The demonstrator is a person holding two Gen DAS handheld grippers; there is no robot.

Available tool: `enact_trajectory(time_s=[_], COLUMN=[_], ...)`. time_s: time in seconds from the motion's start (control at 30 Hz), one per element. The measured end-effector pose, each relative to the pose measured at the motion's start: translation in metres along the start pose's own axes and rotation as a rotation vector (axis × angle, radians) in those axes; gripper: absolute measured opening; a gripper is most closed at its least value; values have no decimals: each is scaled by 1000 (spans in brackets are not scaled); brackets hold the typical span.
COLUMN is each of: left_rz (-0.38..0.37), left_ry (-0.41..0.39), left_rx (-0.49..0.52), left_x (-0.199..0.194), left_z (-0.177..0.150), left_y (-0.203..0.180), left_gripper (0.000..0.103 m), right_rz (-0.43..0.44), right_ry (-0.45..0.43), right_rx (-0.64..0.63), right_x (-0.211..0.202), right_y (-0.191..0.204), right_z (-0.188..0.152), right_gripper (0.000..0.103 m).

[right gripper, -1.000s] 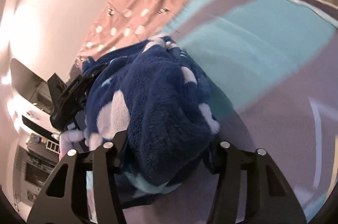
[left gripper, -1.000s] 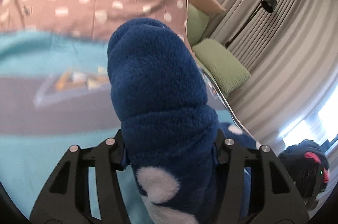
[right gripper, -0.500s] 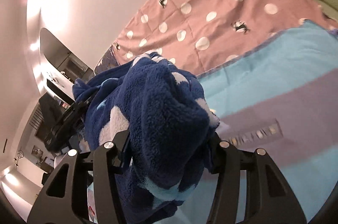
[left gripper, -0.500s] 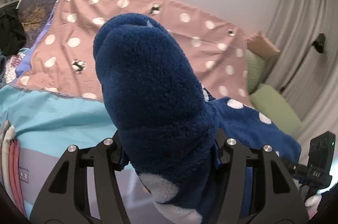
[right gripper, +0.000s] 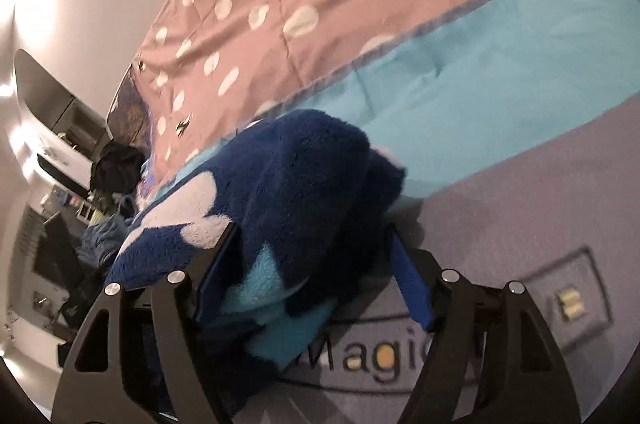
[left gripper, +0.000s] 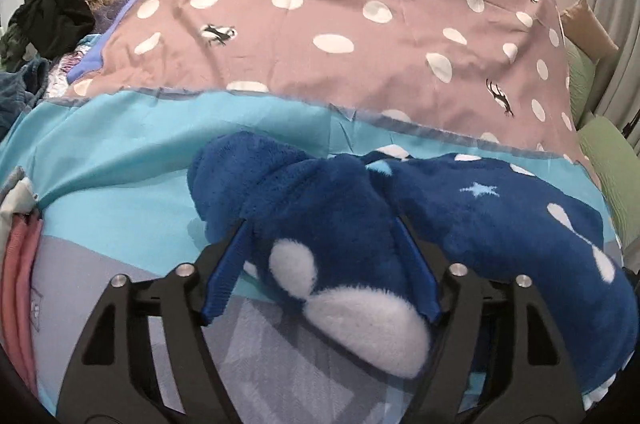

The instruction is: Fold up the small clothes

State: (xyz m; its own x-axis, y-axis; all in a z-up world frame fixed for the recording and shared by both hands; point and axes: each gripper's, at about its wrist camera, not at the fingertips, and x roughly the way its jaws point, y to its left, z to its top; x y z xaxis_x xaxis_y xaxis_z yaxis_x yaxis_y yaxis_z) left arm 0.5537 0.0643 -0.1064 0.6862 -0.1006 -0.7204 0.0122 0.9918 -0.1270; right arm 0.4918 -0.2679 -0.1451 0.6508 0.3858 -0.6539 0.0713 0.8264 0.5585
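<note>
Nearest me, my left gripper [left gripper: 320,264] and right gripper [right gripper: 312,264] are both opening, a fold of the blue fleece garment [left gripper: 500,220] between each pair of jaws as it lies on the turquoise-and-grey sheet [right gripper: 500,64]; I read "Magi" [right gripper: 352,356]; beyond, open bedding reaches the pink dotted blanket [left gripper: 320,4].

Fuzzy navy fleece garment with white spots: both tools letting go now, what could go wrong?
1. The fuzzy navy fleece garment is bunched between the opening left tool; pile may snag its fingers and lift on retreat.
2. Under the opening right tool the thick fold may spring open.
3. The turquoise sheet may drag.
</note>
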Motion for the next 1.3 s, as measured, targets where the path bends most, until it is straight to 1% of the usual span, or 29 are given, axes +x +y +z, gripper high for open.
enact_trajectory(time_s=[0.03,0.07,0.1,0.13,0.17,0.23,0.3,0.37,0.4,0.43,0.47,0.5,0.53,0.57,0.63,0.7,0.77,0.83,0.93,1.0,1.1,1.23,1.3], left_rz=[13,17,12,-8,-28,-85,-154,-205,-229,-240,-236,-221,-205,-193,-196,-199,-161,-122,-125,-132,-131,-79,-76], left_ry=[3,-5,-30,-52,-69,-124,-152,-177,-194,-212,-221,-230,-237,-250,-270,-283,-292,-316,-340,-346,-347,-350,-350], left_rx=[24,43,79,110,135,193,219,226,223,214,207,195,187,183,185,192,193,195,188,191,188,149,141], left_x=[-6,-12,-27,-43,-56,-98,-137,-172,-194,-215,-228,-247,-262,-280,-307,-333,-353,-377,-404,-416,-431,-449,-455], left_z=[1,3,0,-5,-10,-32,-58,-85,-103,-119,-130,-145,-158,-173,-192,-210,-223,-238,-257,-266,-279,-290,-293], left_y=[-2,-4,-9,-15,-19,-29,-34,-36,-35,-34,-33,-32,-32,-32,-33,-33,-35,-37,-35,-35,-32,-28,-26], left_gripper=[76,77,78,80,84,88,96,101,101,101,101,101,101,101,101,101,101,101,101,101,101,101,101], right_rz=[-37,-53,-60,-59,-60,-66,-87,-111,-108,-106,-98,-95,-104,-119,-146,-164,-168,-172,-216,-238,-223,-241,-240], right_ry=[-15,-25,-39,-47,-57,-89,-137,-210,-275,-322,-385,-417,-427,-418,-392,-345,-336,-335,-324,-320,-301,-286,-287], right_rx=[-25,-51,-87,-124,-170,-233,-325,-410,-444,-452,-454,-452,-449,-442,-418,-371,-339,-343,-368,-368,-365,-384,-402], right_x=[-10,-20,-33,-43,-61,-92,-136,-174,-198,-213,-235,-251,-264,-279,-292,-307,-321,-333,-340,-346,-350,-355,-360], right_y=[5,10,16,22,31,46,68,87,96,101,107,111,115,122,128,136,140,147,157,161,162,166,168], right_z=[-2,-6,-11,-16,-25,-45,-80,-112,-133,-145,-164,-177,-188,-203,-217,-234,-250,-266,-283,-294,-305,-321,-330], right_gripper=[73,73,73,73,73,73,73,74,77,92,102,102,102,102,102,102,102,102,102,102,102,102,102])
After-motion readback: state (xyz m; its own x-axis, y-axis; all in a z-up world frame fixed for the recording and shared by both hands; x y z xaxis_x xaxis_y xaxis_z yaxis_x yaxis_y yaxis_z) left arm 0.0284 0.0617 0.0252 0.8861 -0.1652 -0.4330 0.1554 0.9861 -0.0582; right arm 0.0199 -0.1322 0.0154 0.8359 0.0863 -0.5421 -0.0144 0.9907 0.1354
